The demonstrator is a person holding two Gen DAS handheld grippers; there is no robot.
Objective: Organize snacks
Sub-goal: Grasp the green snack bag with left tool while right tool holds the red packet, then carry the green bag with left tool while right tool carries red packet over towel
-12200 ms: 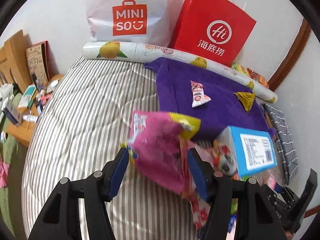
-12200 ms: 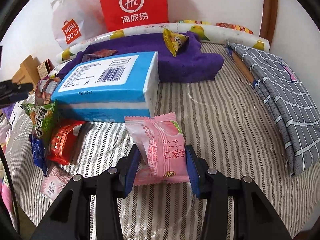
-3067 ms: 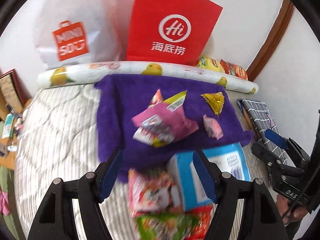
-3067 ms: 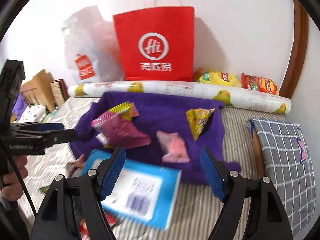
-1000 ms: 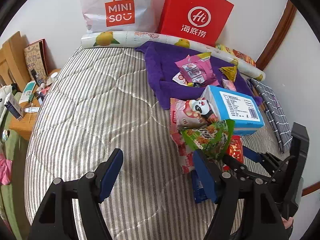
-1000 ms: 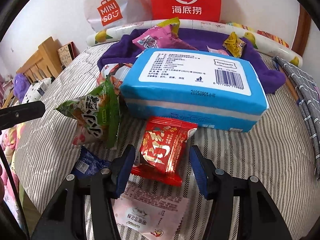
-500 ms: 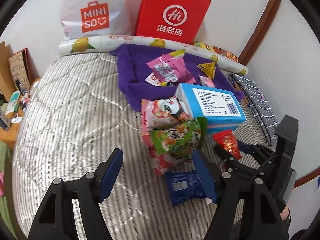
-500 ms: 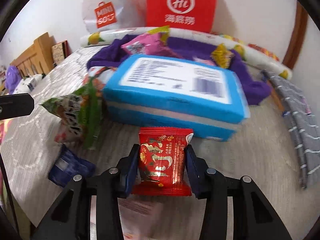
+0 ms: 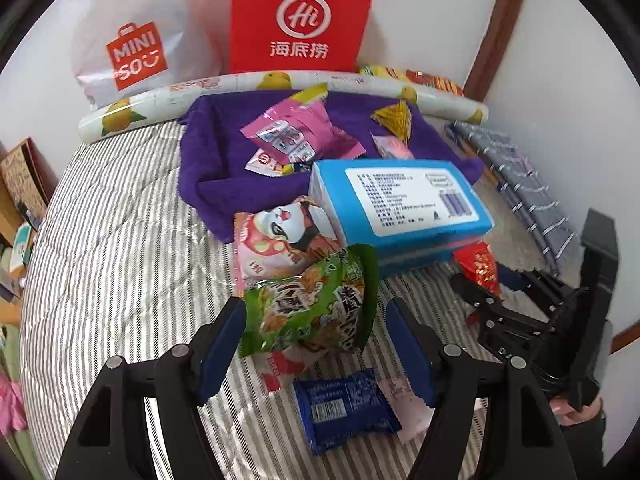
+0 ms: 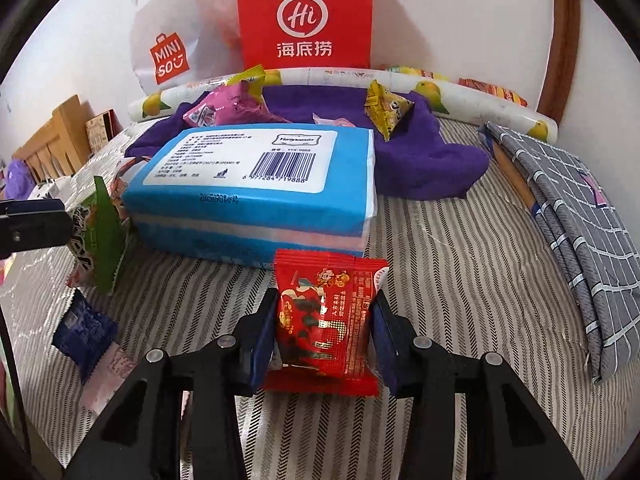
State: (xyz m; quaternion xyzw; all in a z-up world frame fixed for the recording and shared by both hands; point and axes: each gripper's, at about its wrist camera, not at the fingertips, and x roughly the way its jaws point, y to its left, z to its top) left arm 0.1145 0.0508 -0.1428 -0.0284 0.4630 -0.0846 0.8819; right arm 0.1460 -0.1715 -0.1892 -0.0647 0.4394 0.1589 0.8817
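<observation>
The right gripper (image 10: 325,330) pinches a small red foil snack packet (image 10: 326,320) above a striped mattress (image 10: 460,280); the left gripper (image 9: 314,346) stands spread around a green crinkled snack bag (image 9: 310,308).

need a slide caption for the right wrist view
Right gripper shut on a red snack packet in front of a blue tissue pack on the striped bed.

Brightness: even, soft indoor light in both wrist views; the white wall (image 10: 460,20) reads pale and slightly washed.
Shadows: faint; a soft one behind the red paper bag (image 10: 304,16) on the wall.
Glare: mild sheen on the blue tissue pack (image 10: 256,184).
Blur: slight smear on the white Miniso bag (image 9: 136,52).
Distortion: strong fisheye bowing; black vignette at every corner.
</observation>
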